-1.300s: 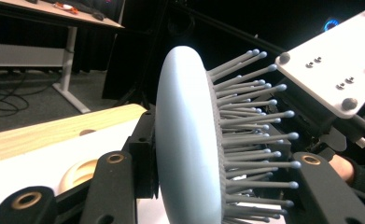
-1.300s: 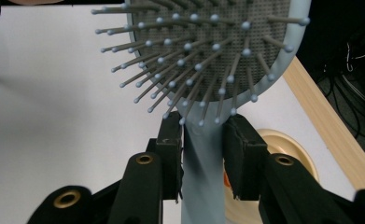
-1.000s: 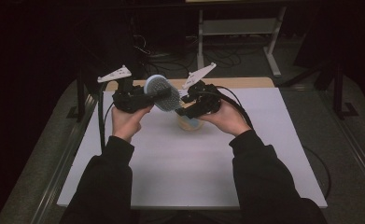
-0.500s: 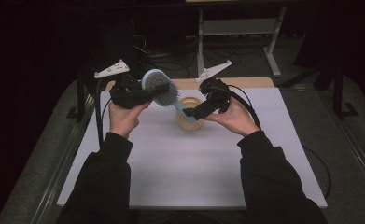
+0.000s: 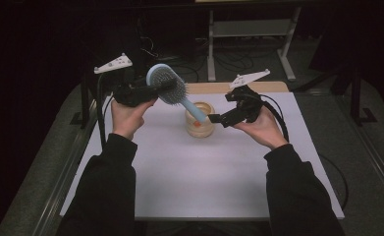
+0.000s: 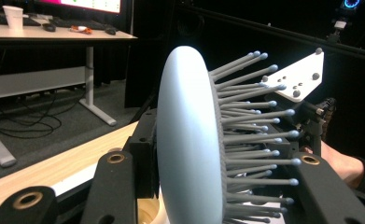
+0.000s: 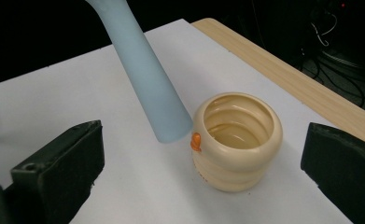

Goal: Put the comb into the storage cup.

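Two grippers up over the white table (image 5: 219, 182). Left gripper (image 5: 166, 87) clamped on the head of a pale blue hairbrush (image 5: 167, 84), handle slanting down above a cream ribbed pot (image 5: 200, 119). Right gripper (image 5: 216, 118), jaws just opened wide, nothing between them, sits just beside the handle tip.

Dim room, lit white table (image 5: 204, 172), dark surroundings, slightly soft close-ups.

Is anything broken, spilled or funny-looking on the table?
Nothing looks broken or spilled. The cream pot stands upright and empty on the white table. The left claw grips the blue hairbrush by its head, handle slanting down toward the pot.
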The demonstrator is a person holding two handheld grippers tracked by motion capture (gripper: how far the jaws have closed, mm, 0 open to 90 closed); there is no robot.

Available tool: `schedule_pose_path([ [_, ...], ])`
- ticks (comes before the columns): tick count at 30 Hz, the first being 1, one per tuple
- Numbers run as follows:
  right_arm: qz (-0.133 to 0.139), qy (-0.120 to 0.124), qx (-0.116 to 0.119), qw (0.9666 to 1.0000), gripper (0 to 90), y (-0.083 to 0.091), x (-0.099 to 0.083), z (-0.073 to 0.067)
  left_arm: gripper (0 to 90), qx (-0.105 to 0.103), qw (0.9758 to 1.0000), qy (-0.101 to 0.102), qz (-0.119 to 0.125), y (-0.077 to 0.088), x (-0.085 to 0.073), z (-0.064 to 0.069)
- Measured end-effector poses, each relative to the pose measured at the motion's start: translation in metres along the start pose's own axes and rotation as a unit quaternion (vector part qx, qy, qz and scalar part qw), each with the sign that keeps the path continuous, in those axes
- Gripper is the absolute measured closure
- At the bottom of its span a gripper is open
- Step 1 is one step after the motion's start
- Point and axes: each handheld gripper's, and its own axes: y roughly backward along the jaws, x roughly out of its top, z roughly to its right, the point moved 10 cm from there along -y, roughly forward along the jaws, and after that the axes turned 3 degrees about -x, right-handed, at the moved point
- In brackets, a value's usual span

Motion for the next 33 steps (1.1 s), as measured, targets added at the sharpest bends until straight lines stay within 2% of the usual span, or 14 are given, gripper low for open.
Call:
schedule_pose_path([
  [11, 0.025, -0.027, -0.009, 0.9993, 0.0, 0.020, -0.027, 0.015, 53.9, 0.006, 0.9999, -0.009, 0.005, 0.000, 0.016, -0.003],
  [23, 0.041, -0.026, -0.018, 0.9987, 0.0, 0.031, -0.060, 0.012, 53.8, 0.014, 0.9997, -0.019, 0.002, -0.007, 0.027, -0.011],
  [33, 0.051, -0.040, -0.029, 0.9975, 0.0, 0.038, -0.082, 0.017, 53.8, 0.019, 0.9997, -0.017, 0.000, -0.016, 0.029, -0.019],
])
